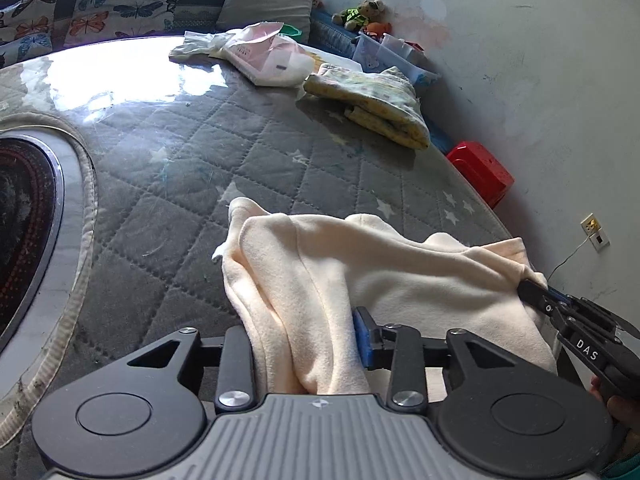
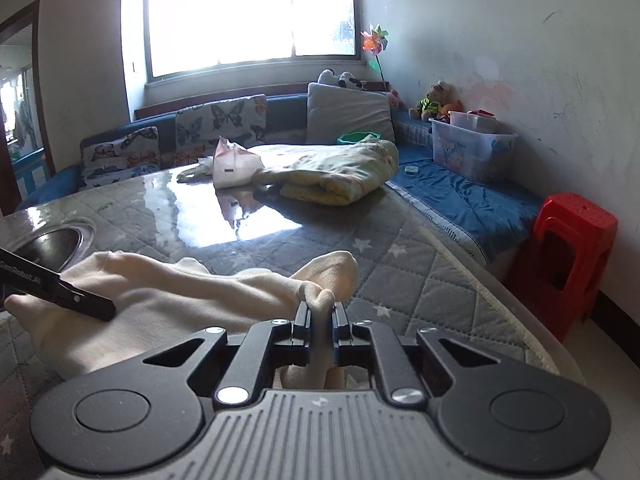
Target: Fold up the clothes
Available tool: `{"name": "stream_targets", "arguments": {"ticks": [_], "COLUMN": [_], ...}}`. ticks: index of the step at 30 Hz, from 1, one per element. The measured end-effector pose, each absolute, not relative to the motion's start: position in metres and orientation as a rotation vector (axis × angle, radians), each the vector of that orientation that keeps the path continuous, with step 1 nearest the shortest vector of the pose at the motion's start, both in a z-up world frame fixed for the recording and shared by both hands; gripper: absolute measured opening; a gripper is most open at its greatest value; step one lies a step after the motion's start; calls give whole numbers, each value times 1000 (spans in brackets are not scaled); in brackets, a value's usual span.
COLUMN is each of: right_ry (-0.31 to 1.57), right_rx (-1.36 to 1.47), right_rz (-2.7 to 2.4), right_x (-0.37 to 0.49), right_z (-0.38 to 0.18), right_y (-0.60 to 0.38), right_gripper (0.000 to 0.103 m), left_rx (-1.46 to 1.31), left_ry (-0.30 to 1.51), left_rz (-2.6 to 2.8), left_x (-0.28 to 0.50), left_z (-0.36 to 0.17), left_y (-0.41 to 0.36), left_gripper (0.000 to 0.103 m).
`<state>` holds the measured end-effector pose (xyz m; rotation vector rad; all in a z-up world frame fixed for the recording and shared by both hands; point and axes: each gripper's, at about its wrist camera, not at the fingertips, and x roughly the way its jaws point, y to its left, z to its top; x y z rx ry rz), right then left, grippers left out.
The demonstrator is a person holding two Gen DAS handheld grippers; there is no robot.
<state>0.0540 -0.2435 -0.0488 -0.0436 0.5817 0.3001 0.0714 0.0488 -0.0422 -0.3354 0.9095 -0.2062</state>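
A cream fleece garment (image 1: pixel 360 264) lies bunched on the grey quilted table cover (image 1: pixel 180 184). In the left wrist view a fold of it runs between the parted fingers of my left gripper (image 1: pixel 300 328); the cloth looks loose there, not pinched. My right gripper (image 1: pixel 532 288) comes in from the right, clamped on the garment's far edge. In the right wrist view the right gripper (image 2: pixel 320 308) is shut on a thin pinch of the cream garment (image 2: pixel 180 292). The left gripper (image 2: pixel 100 308) reaches over the cloth from the left.
A folded yellow blanket (image 1: pixel 372 100) and a pink and white bag (image 1: pixel 268 56) lie at the table's far side. A round metal recess (image 1: pixel 24 220) is at the left. A red stool (image 2: pixel 568 256) and a clear storage bin (image 2: pixel 472 148) stand by the wall.
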Motion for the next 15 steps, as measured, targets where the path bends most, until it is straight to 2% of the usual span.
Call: {"name": "stream_targets", "arguments": {"ticks": [4, 5, 6, 8, 9, 11, 15], "right_ry": [596, 603, 611, 627, 631, 627, 591], "right_rx": [-70, -72, -73, -86, -89, -98, -95], "right_rz": [288, 286, 283, 268, 266, 246, 241], "right_x": [58, 58, 59, 61, 62, 62, 59], "right_z": [-55, -57, -58, -60, -60, -60, -50], "right_y": [-241, -241, -241, -242, -242, -243, -240], "right_gripper": [9, 9, 10, 16, 21, 23, 38], "left_rx": [-312, -305, -301, -269, -250, -245, -225], "left_ry": [903, 904, 904, 895, 888, 880, 845], "left_rz": [-212, -209, -199, -157, -142, -122, -84], "left_x": [70, 70, 70, 69, 69, 70, 72], "left_z": [-42, -41, -41, -37, -35, -33, -25], "left_y": [48, 48, 48, 50, 52, 57, 59], "left_gripper": [39, 41, 51, 59, 59, 61, 62]}}
